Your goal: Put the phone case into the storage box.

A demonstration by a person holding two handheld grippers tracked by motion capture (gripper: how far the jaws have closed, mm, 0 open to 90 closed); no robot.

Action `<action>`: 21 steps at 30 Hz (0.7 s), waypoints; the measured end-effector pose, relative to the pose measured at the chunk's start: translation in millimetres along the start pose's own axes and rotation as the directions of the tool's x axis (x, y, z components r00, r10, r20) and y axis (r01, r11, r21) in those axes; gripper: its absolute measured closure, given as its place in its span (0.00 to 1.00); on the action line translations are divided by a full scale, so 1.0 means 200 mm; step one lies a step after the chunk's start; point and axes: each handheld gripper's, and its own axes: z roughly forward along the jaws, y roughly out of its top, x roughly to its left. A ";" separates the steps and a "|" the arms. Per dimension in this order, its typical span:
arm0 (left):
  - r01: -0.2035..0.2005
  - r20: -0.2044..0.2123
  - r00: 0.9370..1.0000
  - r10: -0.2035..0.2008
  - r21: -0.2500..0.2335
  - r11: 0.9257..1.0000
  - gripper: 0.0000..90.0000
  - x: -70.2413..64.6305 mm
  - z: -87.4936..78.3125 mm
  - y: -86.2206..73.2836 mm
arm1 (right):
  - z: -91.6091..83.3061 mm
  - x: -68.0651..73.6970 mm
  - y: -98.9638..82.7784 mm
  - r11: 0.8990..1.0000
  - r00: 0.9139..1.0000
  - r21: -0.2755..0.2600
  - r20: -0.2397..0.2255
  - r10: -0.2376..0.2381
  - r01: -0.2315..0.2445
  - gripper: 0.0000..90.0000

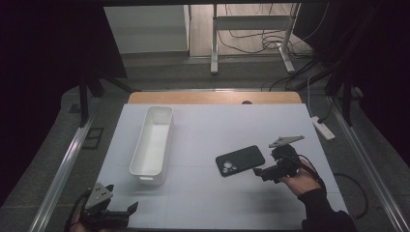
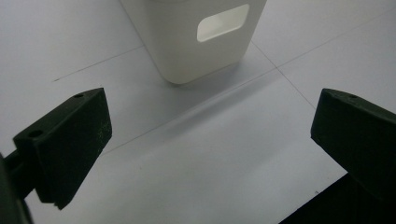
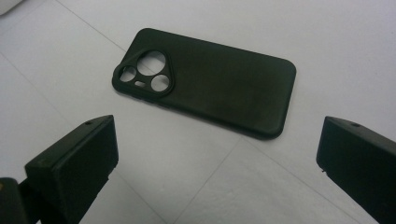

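Note:
A black phone case [image 1: 240, 160] lies back up on the white table sheet, right of centre, its camera cut-outs toward the near left. My right gripper [image 1: 267, 162] is just right of it, held by a hand in a dark sleeve. In the right gripper view the case [image 3: 210, 81] lies flat a short way ahead of the open right gripper [image 3: 217, 154], untouched. My left gripper [image 1: 121, 198] is at the table's near left corner. It is open [image 2: 210, 135] and holds nothing, facing the near end of a white bin [image 2: 201, 42].
The long white bin [image 1: 152, 145] stands left of centre, running front to back, and looks empty. The sheet [image 1: 217, 125] ends at a wooden strip [image 1: 215, 98] at the back. Beyond are a desk frame [image 1: 251, 29], floor cables and a power strip [image 1: 323, 128].

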 end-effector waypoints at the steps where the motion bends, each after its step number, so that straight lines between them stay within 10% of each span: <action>1: 0.000 -0.001 1.000 0.000 0.001 1.000 0.00 0.00 0.00 0.00 | 0.01 0.00 0.01 1.000 1.000 0.000 -0.001 0.000 0.000 0.00; 21: 0.004 0.008 1.000 -0.004 -0.003 1.000 0.00 0.00 0.00 0.00 | 0.08 -0.02 0.08 0.999 1.000 0.032 0.004 -0.006 0.006 0.00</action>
